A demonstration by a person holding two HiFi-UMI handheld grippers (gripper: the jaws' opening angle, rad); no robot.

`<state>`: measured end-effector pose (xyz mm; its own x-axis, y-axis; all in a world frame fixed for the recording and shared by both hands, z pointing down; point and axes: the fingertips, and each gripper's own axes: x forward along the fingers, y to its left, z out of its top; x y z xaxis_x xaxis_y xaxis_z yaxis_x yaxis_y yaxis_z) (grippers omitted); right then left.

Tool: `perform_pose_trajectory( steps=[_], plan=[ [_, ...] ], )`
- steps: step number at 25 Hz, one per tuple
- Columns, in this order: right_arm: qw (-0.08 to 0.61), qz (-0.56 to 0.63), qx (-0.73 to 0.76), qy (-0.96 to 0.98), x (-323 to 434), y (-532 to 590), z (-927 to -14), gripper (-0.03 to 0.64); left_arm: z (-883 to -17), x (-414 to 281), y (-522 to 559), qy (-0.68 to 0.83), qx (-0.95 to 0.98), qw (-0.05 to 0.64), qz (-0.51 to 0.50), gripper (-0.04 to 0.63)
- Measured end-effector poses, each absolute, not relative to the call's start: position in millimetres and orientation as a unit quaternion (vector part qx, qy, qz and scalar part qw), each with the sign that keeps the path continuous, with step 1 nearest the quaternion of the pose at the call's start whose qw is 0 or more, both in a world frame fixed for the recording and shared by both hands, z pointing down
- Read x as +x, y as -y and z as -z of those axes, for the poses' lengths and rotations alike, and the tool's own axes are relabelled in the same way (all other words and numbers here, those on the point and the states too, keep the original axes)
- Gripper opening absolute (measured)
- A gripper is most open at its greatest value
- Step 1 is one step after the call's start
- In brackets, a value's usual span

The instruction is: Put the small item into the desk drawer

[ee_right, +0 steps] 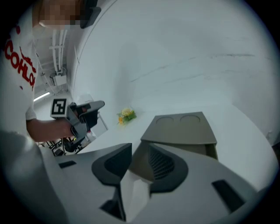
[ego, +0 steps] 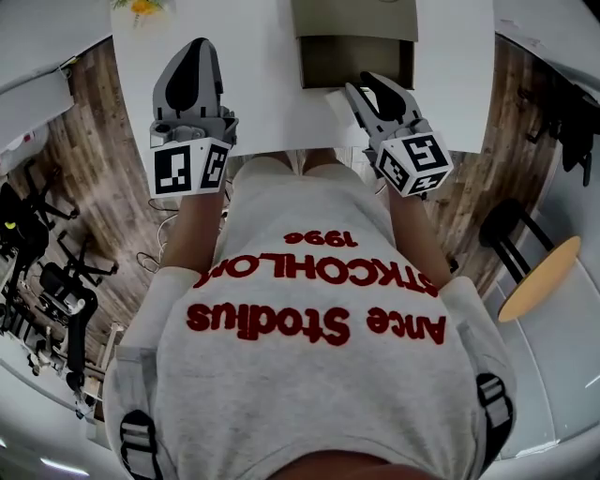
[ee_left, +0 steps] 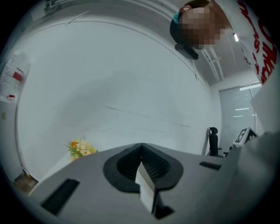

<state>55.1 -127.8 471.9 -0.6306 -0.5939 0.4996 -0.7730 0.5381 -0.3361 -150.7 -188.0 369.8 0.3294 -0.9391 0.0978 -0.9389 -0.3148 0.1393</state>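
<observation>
I count two grippers on my feed, the left gripper (ego: pixel 197 56) and the right gripper (ego: pixel 367 86). Each carries one marker cube, so two cubes: one (ego: pixel 190 169) on the left, one (ego: pixel 415 164) on the right. There is one white table (ego: pixel 272 75), and on it one desk drawer unit (ego: pixel 354 19) with a single drawer (ego: pixel 356 61) pulled out and two round recesses (ee_right: pixel 165 119) on its lid. I see one bunch of flowers (ego: pixel 141 7), one black stool (ego: pixel 502 225), one round wooden top (ego: pixel 544 277) and one office chair (ee_left: pixel 213 142).
</observation>
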Motion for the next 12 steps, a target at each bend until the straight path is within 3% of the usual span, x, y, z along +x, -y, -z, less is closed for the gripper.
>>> perform_pose_trajectory(
  steps=[12],
  plan=[
    [0.303,-0.288,0.37,0.829,46.6,76.1,-565.3,0.183,-385.7,-147.4,181.6,0.57,0.817,0.084,-0.028,0.008]
  ],
)
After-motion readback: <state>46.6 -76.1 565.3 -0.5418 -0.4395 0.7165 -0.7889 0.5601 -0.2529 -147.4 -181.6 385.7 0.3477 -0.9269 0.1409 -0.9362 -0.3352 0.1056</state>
